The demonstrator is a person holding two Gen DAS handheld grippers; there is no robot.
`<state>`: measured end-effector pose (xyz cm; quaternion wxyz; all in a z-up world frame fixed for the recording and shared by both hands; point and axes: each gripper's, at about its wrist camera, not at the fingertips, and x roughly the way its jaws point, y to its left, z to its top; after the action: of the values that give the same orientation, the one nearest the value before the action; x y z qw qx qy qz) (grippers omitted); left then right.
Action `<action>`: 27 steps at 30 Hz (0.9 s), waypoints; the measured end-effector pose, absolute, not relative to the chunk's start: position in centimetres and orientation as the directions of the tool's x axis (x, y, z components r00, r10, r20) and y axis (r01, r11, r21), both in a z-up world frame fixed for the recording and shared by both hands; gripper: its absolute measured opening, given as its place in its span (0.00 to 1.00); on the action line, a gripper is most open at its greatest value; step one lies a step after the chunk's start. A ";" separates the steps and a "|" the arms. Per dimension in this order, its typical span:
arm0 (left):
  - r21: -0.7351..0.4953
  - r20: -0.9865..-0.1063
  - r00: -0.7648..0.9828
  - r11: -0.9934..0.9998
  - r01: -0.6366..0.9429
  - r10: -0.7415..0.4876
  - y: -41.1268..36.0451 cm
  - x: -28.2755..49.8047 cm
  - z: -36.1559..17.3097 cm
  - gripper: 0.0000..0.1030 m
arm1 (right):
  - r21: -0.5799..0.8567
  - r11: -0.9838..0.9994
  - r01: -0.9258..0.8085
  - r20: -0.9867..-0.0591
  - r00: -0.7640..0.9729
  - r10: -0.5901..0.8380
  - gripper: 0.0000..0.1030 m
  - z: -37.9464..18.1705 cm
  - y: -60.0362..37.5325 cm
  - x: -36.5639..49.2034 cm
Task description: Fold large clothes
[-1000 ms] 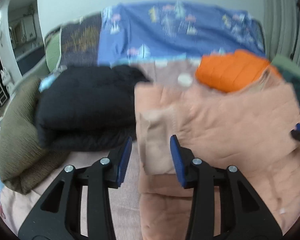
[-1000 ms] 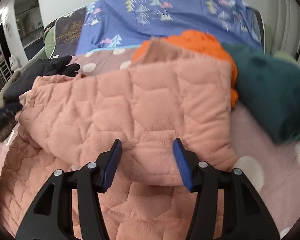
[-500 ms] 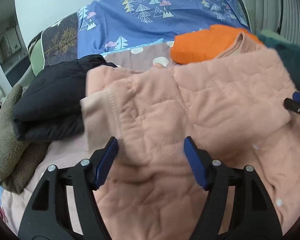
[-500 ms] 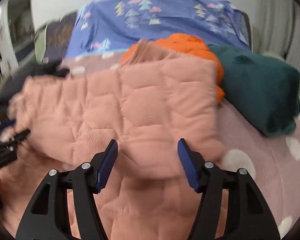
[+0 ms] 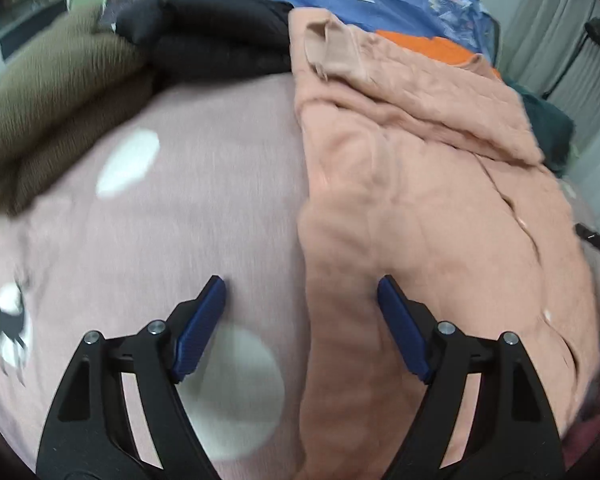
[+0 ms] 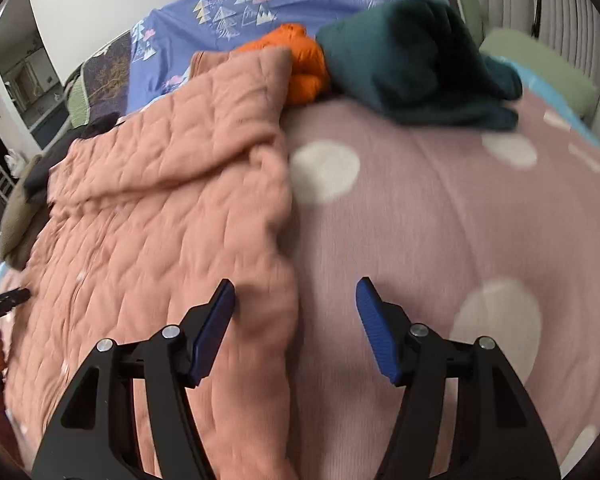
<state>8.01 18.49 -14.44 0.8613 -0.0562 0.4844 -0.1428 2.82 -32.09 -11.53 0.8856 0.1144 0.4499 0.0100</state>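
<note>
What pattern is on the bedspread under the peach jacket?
Dusty pink bedspread with large white dots, best in the right wrist view.

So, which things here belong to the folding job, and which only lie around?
Job:
- peach quilted garment
- left gripper, jaws opening
- right gripper, open

Lying about:
- black garment
- olive garment
- orange garment
- dark green garment

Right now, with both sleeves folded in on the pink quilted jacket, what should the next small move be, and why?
Probably close each gripper on its side edge near the hem and fold it up toward the collar. The pink quilted jacket lies narrowed, and each edge runs between open jaws: left gripper, jaws opening, right gripper. Neither pinches cloth yet.
</note>
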 end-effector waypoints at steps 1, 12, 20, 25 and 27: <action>-0.260 -0.809 0.484 0.942 0.212 -0.332 18.8 7.3 -14.4 0.77 | 0.241 0.967 0.076 -0.795 0.588 0.152 0.62 -11.8 -32.0 2.2; -0.290 -0.788 0.448 0.897 0.333 -0.421 18.4 2.0 -14.4 0.78 | 0.360 0.932 0.044 -0.768 0.582 0.269 0.62 -13.2 -31.1 -3.8; -0.375 -0.739 0.440 0.854 0.360 -0.510 19.2 -2.7 -14.6 0.76 | 0.447 0.895 0.013 -0.729 0.584 0.356 0.62 -13.4 -30.9 -8.4; -0.419 -0.709 0.442 0.833 0.362 -0.549 19.2 -4.7 -14.7 0.76 | 0.456 0.889 -0.033 -0.710 0.589 0.386 0.63 -13.2 -30.1 -10.4; -0.416 -0.707 0.446 0.833 0.364 -0.548 19.0 -4.7 -14.8 0.75 | 0.461 0.886 -0.044 -0.706 0.587 0.396 0.63 -13.2 -30.0 -10.2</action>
<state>-4.67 19.02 -14.83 0.8443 -0.1019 0.4515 -0.2702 -10.23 -30.04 -13.16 0.8677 0.2018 0.4363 0.1267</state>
